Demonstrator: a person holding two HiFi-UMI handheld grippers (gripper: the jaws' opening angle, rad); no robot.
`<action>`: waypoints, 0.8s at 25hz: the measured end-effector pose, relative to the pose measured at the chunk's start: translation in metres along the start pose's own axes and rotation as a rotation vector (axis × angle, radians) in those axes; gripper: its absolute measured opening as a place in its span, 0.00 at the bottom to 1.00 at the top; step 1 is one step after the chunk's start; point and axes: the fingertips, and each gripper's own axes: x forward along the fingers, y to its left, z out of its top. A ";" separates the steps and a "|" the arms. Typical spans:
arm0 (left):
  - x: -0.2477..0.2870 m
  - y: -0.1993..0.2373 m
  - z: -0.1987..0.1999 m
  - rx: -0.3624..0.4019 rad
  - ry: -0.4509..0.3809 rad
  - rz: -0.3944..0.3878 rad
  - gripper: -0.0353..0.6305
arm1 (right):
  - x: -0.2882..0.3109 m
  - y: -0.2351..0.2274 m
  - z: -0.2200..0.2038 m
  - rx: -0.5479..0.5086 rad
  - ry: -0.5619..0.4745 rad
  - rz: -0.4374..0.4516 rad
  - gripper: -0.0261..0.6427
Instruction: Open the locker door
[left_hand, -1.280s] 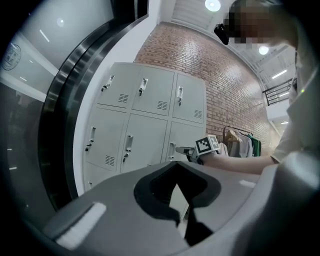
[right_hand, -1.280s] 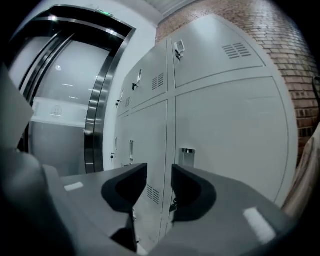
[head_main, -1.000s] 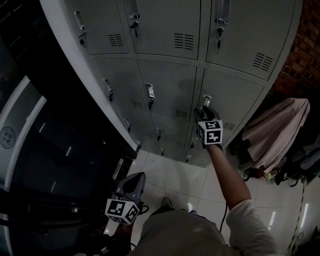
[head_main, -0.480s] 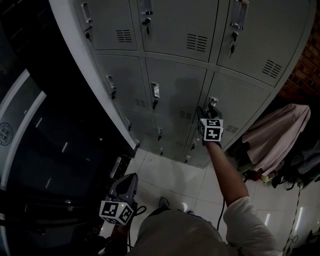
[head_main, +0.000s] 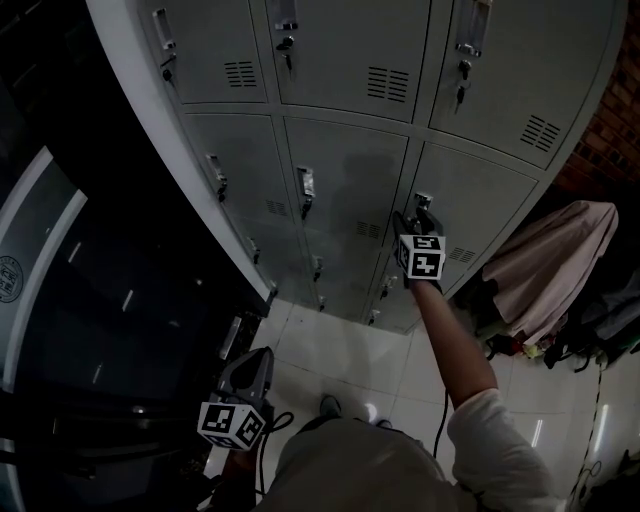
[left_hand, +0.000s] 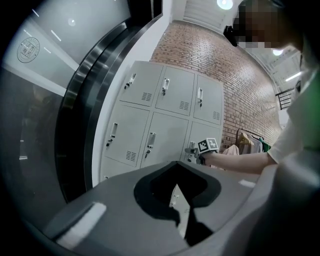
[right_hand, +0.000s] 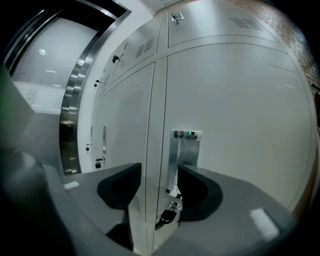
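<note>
Jaws just spread wide, right tongs (right_hand: 160, 171) frame the locker door handle (right_hand: 186, 150), ungripped: slide on, clamp squarely, then pull; left tongs (left_hand: 180, 165) hang clenched.

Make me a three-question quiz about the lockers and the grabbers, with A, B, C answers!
1. Where is the right gripper? A on the floor. B at a locker handle. C on the hanging clothes.
2. What colour are the lockers? A red. B yellow. C grey.
3. How are the right gripper's jaws? A apart. B shut together. C squeezing a cup.
Answers: 1 B, its tips sit at the handle. 2 C, all look grey. 3 A, they have just been opening, the handle showing in the gap, ungripped.
</note>
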 end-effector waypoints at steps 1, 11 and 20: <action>0.001 -0.001 0.000 -0.003 0.002 -0.003 0.32 | 0.002 -0.002 0.001 0.004 0.005 -0.004 0.36; 0.004 -0.001 -0.002 0.002 0.008 -0.010 0.32 | 0.007 -0.013 -0.002 0.066 -0.001 -0.051 0.23; 0.011 -0.009 -0.009 -0.014 0.024 -0.030 0.32 | -0.018 0.004 -0.001 0.067 0.001 -0.007 0.25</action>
